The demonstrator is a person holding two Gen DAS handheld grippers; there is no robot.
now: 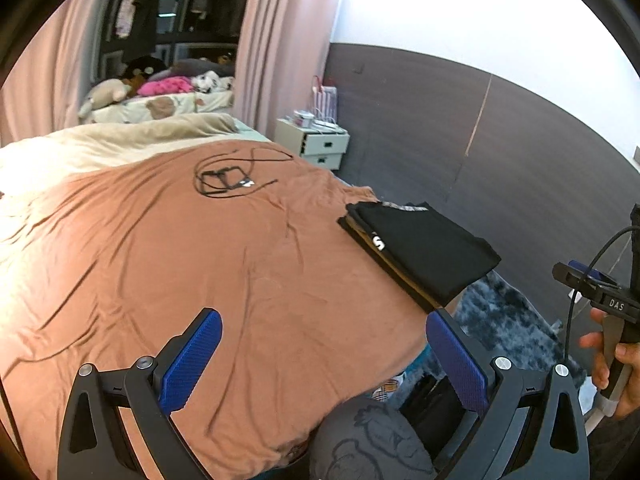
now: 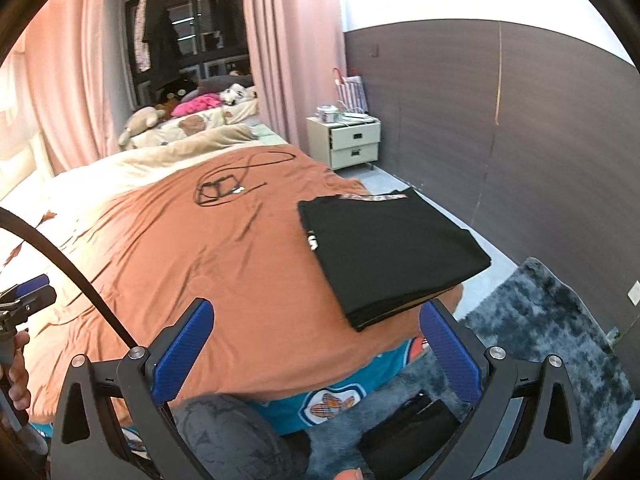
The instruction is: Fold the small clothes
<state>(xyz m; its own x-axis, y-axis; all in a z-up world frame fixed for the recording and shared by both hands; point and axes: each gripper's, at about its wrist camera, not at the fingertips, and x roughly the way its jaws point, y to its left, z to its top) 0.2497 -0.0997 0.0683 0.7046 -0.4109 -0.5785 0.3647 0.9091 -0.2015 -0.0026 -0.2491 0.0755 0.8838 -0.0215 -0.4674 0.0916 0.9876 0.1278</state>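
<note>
While both handheld grippers hover empty above the rust-orange bedsheet [image 2: 224,264], the folded black garment with a small white print [image 2: 384,256] lies near the bed's right-hand edge, resting on a thin stack of other folded pieces whose tan layer shows along the lower side. The right gripper [image 2: 316,344] stands with its blue-padded jaws spread wide and nothing between them, and the stack sits just ahead of it and slightly to the right, its near corner reaching almost to the right-side pad. The left gripper [image 1: 324,356] is likewise spread wide and holds nothing; from its view the same folded black garment [image 1: 424,248] lies farther off, up and to the right. The right gripper therefore appears the nearer of the two. The stack's long axis runs diagonally, from the far left toward the near right, and its near-right corner overhangs the mattress edge above the shaggy grey-blue rug [image 2: 552,320]. A tangle of thin black cable [image 2: 236,184] lies well apart, farther up the sheet. A teal printed cloth [image 2: 336,384] shows below the sheet's hem at the foot of the bed, near a grey printed fabric [image 2: 224,436] that bulges between the grippers; whether either is the next piece to fold cannot be told.
</note>
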